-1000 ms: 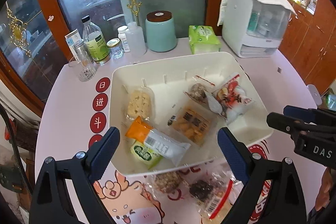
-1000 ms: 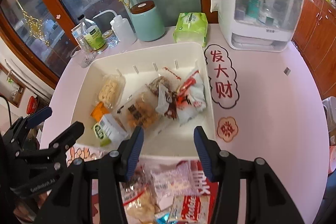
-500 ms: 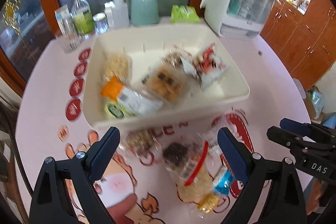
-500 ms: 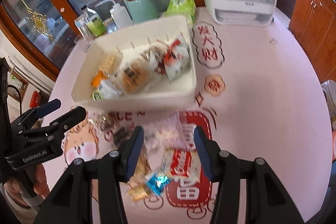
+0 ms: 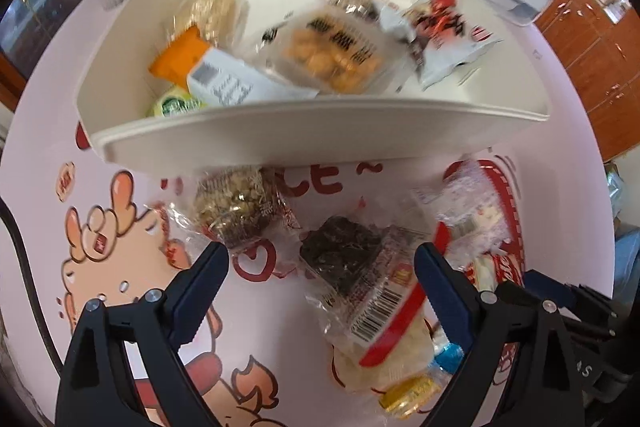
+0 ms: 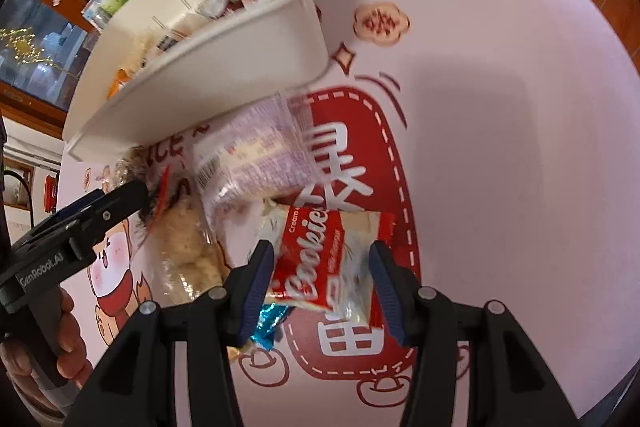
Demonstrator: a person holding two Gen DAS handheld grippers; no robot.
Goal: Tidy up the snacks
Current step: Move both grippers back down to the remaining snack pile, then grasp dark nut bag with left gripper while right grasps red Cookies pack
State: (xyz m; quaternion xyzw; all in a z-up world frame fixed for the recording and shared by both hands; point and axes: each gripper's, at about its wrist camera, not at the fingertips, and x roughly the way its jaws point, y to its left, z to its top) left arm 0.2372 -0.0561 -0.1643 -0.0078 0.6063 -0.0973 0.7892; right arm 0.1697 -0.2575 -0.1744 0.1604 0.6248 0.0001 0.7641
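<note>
Snacks: several lie loose on the table near the white bin (image 5: 320,139), more already inside it.

Left wrist view: your left gripper (image 5: 322,277) is spread wide w/ nothing between the pads; the dark-filled clear packet (image 5: 344,259) lies just beyond the tips, the grain-ball packet (image 5: 236,203) to its left, close to the bin's near wall. Centre the tips over one packet only and keep clear of the crinkly wrap of its neighbour.

Right wrist view: your right gripper (image 6: 322,277) is half open, jaws just widened, straddling the red Cookies pack (image 6: 316,263); pads not pressing yet. Close on the pack's flat sides, not the blue wrapper (image 6: 268,323) underneath.

Surface & room: pink printed tablecloth (image 6: 500,167) w/ red cartoon motifs, smooth; bottles and wood cabinets at the far side.
</note>
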